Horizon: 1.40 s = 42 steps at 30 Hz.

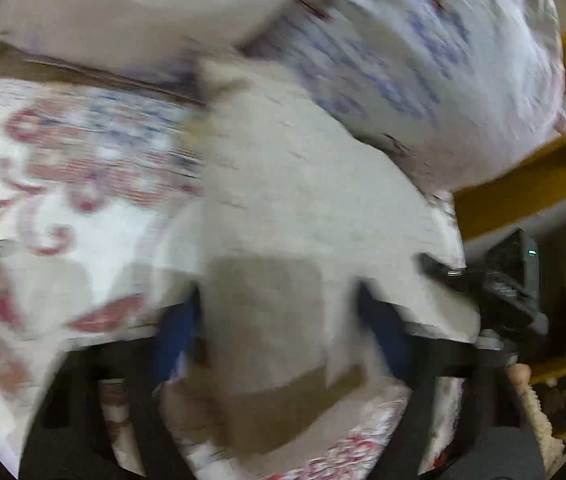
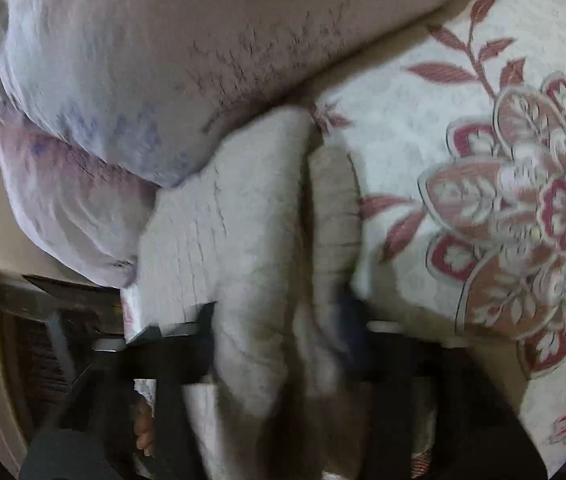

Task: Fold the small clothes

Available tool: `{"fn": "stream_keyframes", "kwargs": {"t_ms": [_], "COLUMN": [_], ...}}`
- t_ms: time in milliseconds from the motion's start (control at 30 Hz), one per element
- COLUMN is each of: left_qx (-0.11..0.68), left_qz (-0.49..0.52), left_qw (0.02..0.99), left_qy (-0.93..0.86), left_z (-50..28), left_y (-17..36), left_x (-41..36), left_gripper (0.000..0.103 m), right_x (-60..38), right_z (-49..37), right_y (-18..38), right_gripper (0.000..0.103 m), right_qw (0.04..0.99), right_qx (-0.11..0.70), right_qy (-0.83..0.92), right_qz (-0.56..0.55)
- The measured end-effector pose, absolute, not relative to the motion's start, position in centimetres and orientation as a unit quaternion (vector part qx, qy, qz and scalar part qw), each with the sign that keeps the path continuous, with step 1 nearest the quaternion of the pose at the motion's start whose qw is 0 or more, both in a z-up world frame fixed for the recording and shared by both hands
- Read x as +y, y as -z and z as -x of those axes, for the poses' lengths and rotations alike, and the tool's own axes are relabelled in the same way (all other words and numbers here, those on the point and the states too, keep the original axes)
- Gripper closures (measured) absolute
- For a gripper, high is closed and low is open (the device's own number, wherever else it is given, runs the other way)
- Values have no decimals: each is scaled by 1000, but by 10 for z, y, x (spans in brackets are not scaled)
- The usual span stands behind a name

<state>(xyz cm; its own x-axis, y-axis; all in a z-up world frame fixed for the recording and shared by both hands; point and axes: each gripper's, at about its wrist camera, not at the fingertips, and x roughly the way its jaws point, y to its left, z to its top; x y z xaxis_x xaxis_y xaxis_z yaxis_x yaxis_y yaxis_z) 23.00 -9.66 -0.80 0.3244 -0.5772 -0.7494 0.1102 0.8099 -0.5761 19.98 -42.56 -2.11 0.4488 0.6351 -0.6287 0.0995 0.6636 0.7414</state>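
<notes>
A pale beige garment [image 1: 303, 200] lies on a white bedspread with red flowers [image 1: 63, 184]. In the left wrist view it runs up between my left gripper's [image 1: 279, 312] blue-padded fingers [image 1: 179, 328], which stand wide apart around it. In the right wrist view the same garment [image 2: 243, 232] lies bunched, with a rolled fold [image 2: 333, 208] beside it. My right gripper [image 2: 283, 320] is mostly hidden by the cloth; its blue pad [image 2: 349, 320] presses against the fabric. The frames are blurred.
Large pillows with lilac print [image 1: 423, 60] [image 2: 123, 80] lie right behind the garment. The other gripper [image 1: 507, 280] shows at the right of the left wrist view. A yellow-brown bed frame [image 1: 523, 184] runs along the bed's edge.
</notes>
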Motion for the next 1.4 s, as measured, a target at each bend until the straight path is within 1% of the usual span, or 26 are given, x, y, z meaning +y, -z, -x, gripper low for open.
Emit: {"fn": "stream_keyframes", "kwargs": {"t_ms": [67, 133, 233, 300, 333, 367, 400, 433, 467, 500, 600, 633, 667, 733, 800, 867, 900, 933, 967, 1033, 1067, 1100, 1133, 1167, 1233, 1400], "left_qx": [529, 513, 487, 481, 484, 489, 496, 494, 485, 484, 461, 452, 447, 442, 443, 445, 446, 444, 443, 447, 448, 450, 455, 459, 470, 478], "left_qz": [221, 217, 169, 142, 114, 79, 40, 37, 53, 60, 52, 45, 45, 58, 72, 77, 72, 67, 59, 48, 43, 39, 36, 36, 33, 3], "left_qw": [783, 781, 804, 820, 832, 842, 848, 850, 856, 857, 875, 882, 885, 886, 884, 883, 884, 887, 888, 885, 885, 884, 881, 879, 873, 871], "left_qy": [240, 284, 295, 276, 247, 215, 183, 182, 172, 165, 137, 126, 123, 128, 131, 127, 119, 111, 110, 118, 120, 123, 125, 126, 126, 115], "left_z": [-229, -223, -202, -188, -185, -186, -185, -183, -178, -180, -155, -143, -135, -116, -103, -91, -86, -84, -77, -69, -66, -64, -62, -61, -61, -64], "left_y": [1, -20, -44, -46, -39, -32, -19, -15, -15, -19, -37, -42, -42, -46, -38, -34, -30, -27, -25, -19, -17, -14, -10, -7, 0, 8], "left_x": [-94, -78, -40, -10, -2, 3, 3, 6, 11, 10, 26, 31, 38, 46, 45, 42, 38, 33, 31, 25, 22, 19, 14, 12, 4, -15], "left_gripper": [65, 70, 69, 63, 54, 49, 44, 33, 29, 29, 25, 18, 15, 14, 12, 6, 3, 2, 2, 2, 2, 2, 2, 2, 2, 2], "right_x": [-423, -412, -376, -354, -338, -324, -312, -309, -310, -312, -333, -335, -333, -314, -289, -269, -269, -275, -275, -272, -270, -272, -272, -271, -272, -255], "right_z": [-190, -177, -154, -147, -147, -150, -153, -153, -152, -150, -124, -116, -107, -96, -91, -99, -105, -101, -102, -100, -92, -82, -64, -46, -32, -19], "right_y": [13, -3, -21, -17, -8, 4, 16, 19, 18, 15, -23, -31, -42, -52, -47, -24, -6, -4, -5, -14, -21, -27, -34, -38, -33, 5], "right_gripper": [72, 73, 73, 73, 73, 71, 61, 58, 54, 47, 46, 46, 46, 44, 41, 46, 55, 58, 61, 60, 58, 40, 12, 5, 4, 4], "right_qw": [770, 776, 784, 786, 788, 787, 789, 795, 798, 801, 855, 862, 864, 861, 853, 858, 859, 872, 877, 879, 886, 896, 910, 923, 932, 911], "right_qx": [475, 454, 443, 449, 463, 485, 510, 512, 509, 510, 433, 412, 389, 378, 398, 449, 463, 439, 433, 435, 424, 410, 386, 363, 346, 407], "right_qy": [-187, -210, -252, -262, -258, -244, -216, -201, -191, -178, -124, -135, -165, -217, -247, -185, -154, -148, -138, -117, -111, -105, -91, -68, -45, -19], "right_qz": [-383, -384, -355, -335, -313, -292, -266, -257, -259, -258, -255, -262, -273, -263, -229, -166, -152, -157, -157, -157, -148, -137, -121, -110, -100, -60]}}
